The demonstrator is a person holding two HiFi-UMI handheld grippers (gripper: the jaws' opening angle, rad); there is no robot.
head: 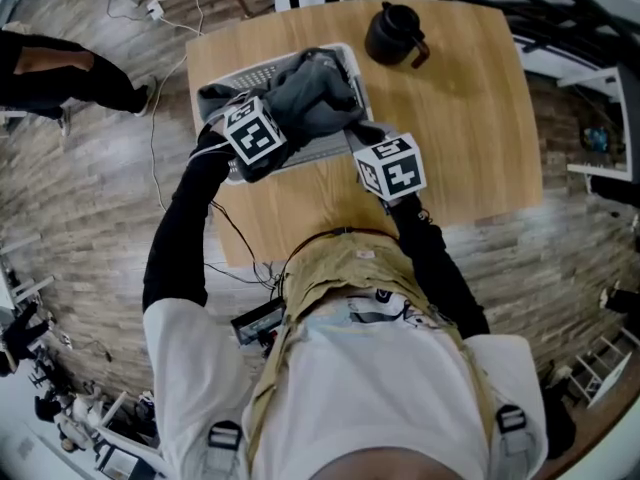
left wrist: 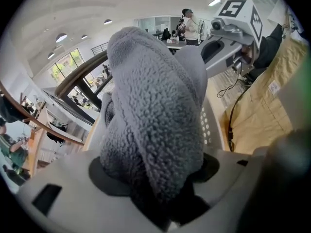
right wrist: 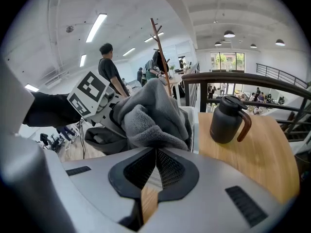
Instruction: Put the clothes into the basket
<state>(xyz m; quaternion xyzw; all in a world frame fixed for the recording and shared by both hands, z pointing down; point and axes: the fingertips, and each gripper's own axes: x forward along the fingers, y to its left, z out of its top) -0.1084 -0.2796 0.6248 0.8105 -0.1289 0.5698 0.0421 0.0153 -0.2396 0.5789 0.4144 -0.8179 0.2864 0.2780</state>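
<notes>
Clothes (left wrist: pixel 155 120) (grey fleece) are clamped in the left tool (left wrist: pixel 158 178), over the basket (head: pixel 268 69) just ahead. The right tool (right wrist: pixel 155 166) is pinched closed, empty. Lowering and release are probably called for next.

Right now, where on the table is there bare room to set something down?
Bare wood: the right half of the table, from the black jug toward the near edge. Crowded: the far-left corner, where the basket is heaped with grey fleece.
</notes>
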